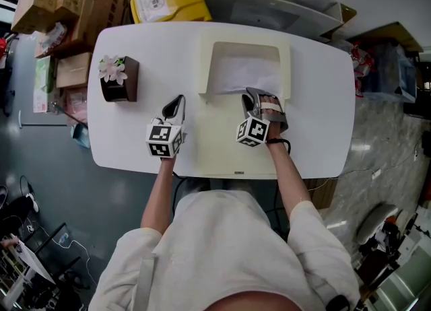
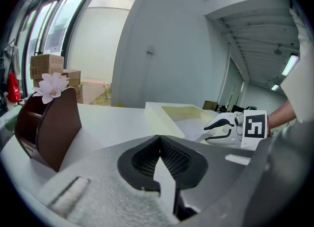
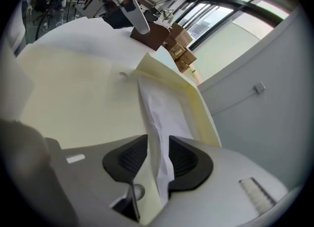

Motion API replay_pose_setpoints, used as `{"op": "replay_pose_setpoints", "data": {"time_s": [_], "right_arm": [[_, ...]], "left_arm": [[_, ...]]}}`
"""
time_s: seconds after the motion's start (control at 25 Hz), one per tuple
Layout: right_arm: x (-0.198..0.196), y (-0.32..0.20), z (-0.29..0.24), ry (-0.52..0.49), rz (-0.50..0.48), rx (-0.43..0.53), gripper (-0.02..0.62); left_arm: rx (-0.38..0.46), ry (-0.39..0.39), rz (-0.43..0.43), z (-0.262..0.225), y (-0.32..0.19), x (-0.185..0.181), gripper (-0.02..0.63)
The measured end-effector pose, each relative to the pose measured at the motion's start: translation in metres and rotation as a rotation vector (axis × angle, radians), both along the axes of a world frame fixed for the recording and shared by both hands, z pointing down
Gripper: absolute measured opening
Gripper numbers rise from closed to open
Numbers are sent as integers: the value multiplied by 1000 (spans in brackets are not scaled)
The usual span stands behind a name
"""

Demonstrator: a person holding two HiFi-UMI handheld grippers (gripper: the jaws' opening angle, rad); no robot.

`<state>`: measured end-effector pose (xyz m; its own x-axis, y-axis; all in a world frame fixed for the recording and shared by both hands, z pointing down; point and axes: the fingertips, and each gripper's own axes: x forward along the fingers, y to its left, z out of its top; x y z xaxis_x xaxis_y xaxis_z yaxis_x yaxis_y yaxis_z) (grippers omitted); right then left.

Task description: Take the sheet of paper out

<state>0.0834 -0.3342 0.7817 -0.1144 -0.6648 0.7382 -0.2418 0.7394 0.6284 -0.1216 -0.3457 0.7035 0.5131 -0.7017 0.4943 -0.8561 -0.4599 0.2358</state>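
The right gripper point(image 1: 250, 97), nearer than the shut left gripper point(image 1: 178, 101), holds its jaws spread astride the paper's point(image 1: 244, 73) near edge, the sheet running toward frame top inside the tray point(image 1: 204, 60).

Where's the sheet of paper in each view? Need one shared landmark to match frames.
Head view: sheet of paper upper centre, in the cream folder.
Left gripper view: sheet right of centre, beside the right gripper.
Right gripper view: sheet at centre, between that gripper's open jaws.
Shared landmark: brown flower holder.
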Motion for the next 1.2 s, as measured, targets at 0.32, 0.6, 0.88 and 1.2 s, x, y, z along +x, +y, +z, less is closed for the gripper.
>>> {"op": "replay_pose_setpoints", "data": {"time_s": [0.32,0.6,0.88,1.2], "right_arm": [[4,-19,4,63,-17,15,134],[-2,-24,12,31,-5,-39,47],[-4,-23,19,4,16,-62,-14],[-2,-16,13,14,18,-56,-3]], "left_arm": [[-2,-1,-3,0,0,-2,6],[2,0,-11,-1,-1,-8,6],[4,0,-13,-3,-1,-11,6],[19,-2,-6,-13,0,-13,6]]}}
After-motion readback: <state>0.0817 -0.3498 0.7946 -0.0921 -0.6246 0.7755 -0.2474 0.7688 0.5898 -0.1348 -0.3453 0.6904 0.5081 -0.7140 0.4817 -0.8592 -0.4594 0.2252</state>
